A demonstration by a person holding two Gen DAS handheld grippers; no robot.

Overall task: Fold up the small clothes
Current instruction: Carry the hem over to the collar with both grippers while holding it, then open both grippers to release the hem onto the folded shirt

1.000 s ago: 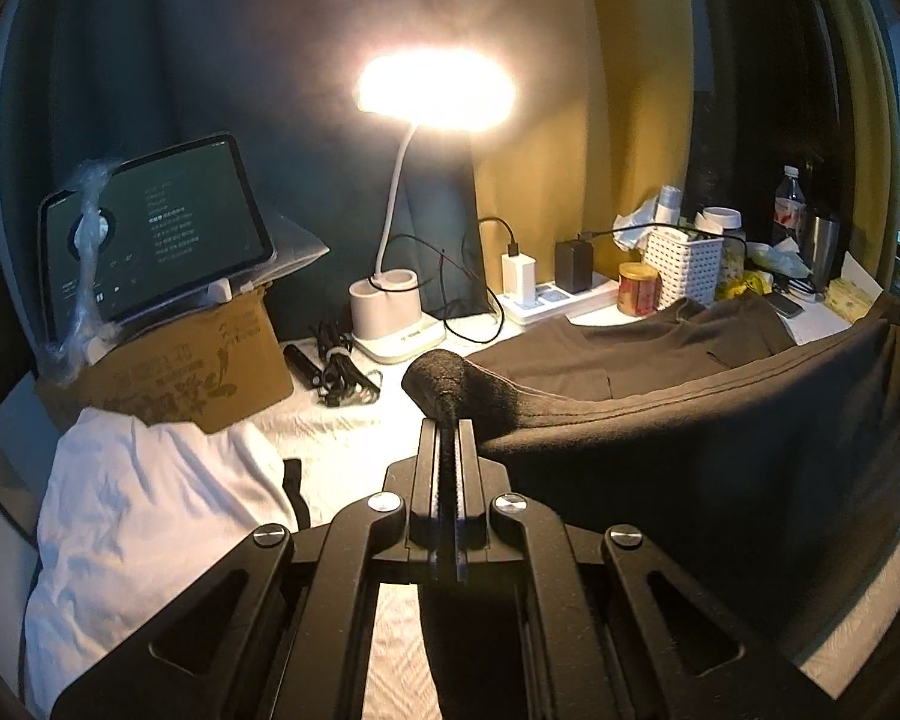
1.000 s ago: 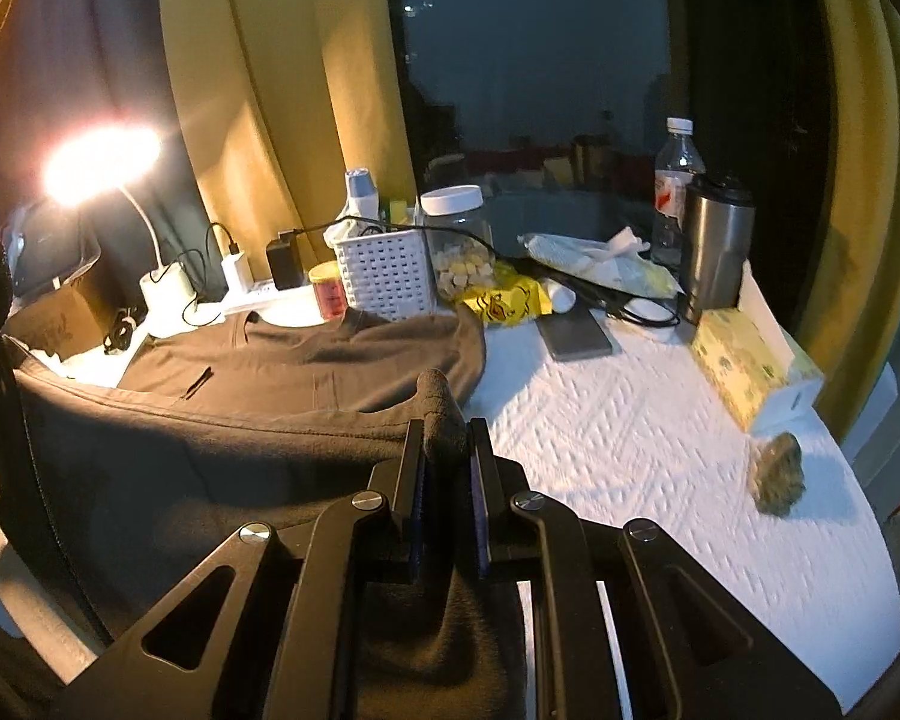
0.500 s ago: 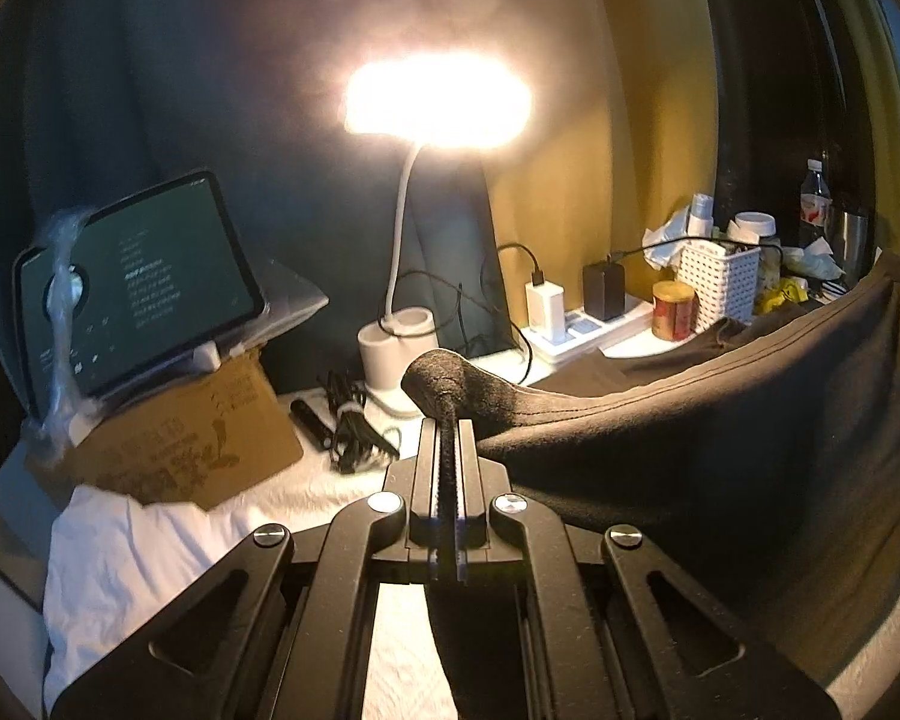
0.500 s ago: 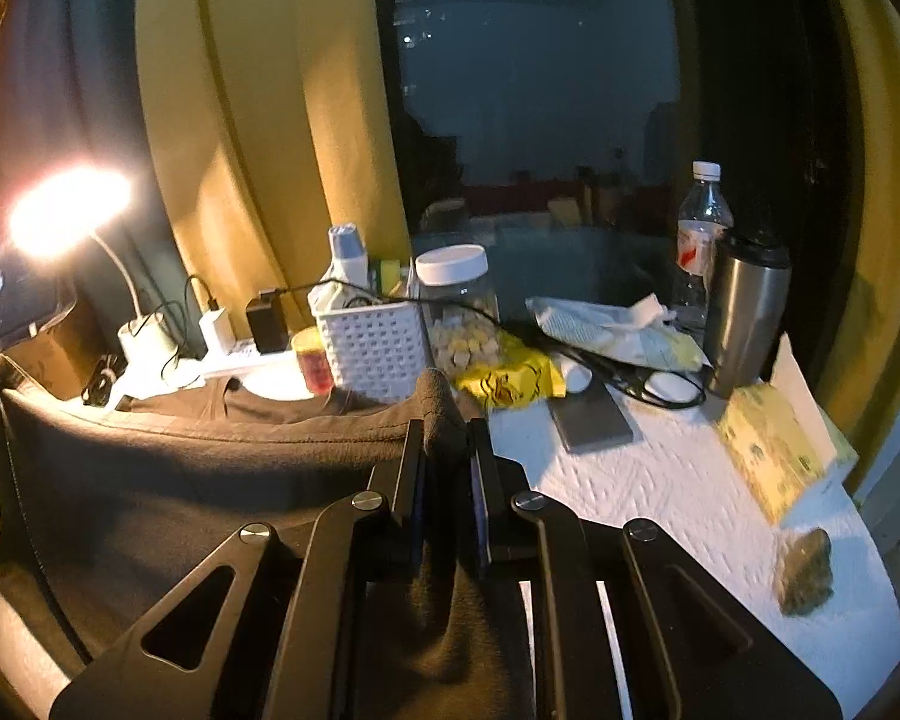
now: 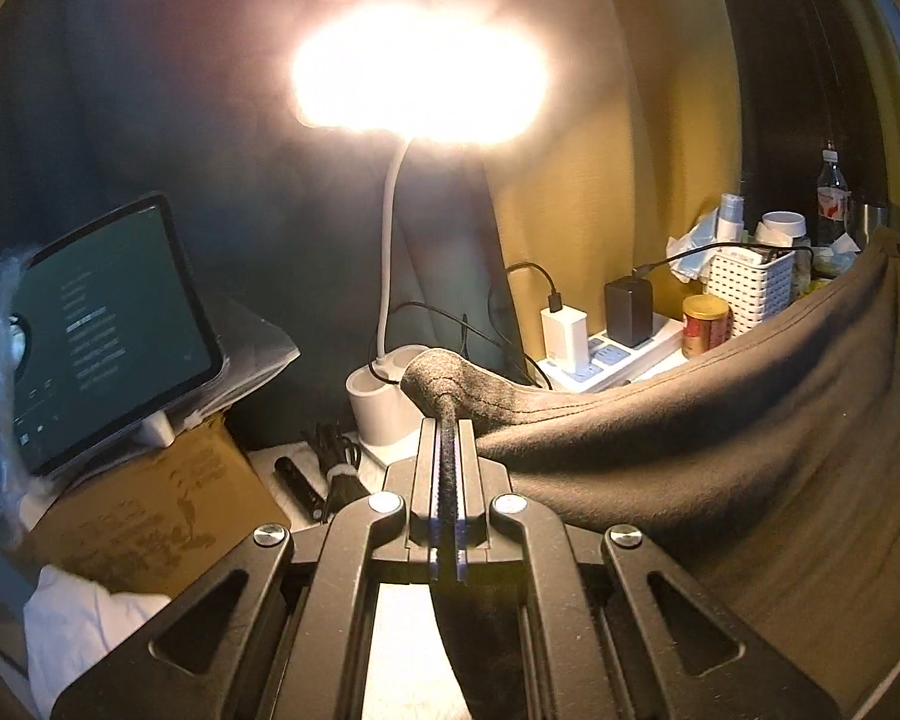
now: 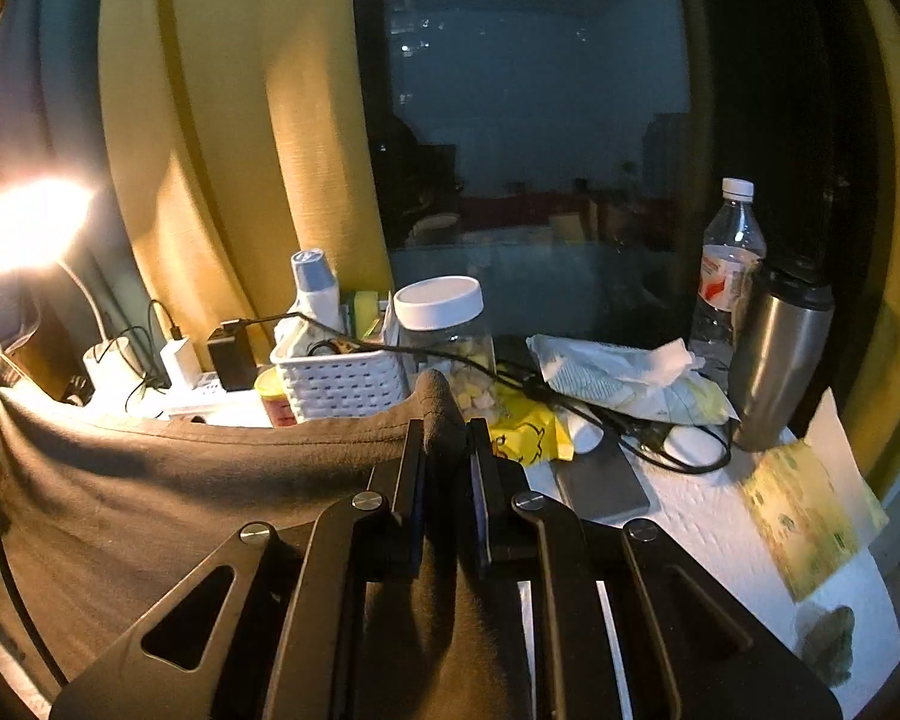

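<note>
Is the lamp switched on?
On. The lamp glows very bright above its white base, lighting the dark shirt.

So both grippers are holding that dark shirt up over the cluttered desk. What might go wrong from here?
1. The shirt hangs close to the white basket, the jar and the charger cables; its edge could snag or tip them.
2. The left gripper pinches only a thin edge, which might slip out.
3. The lamp glares, hiding the fold line.
</note>
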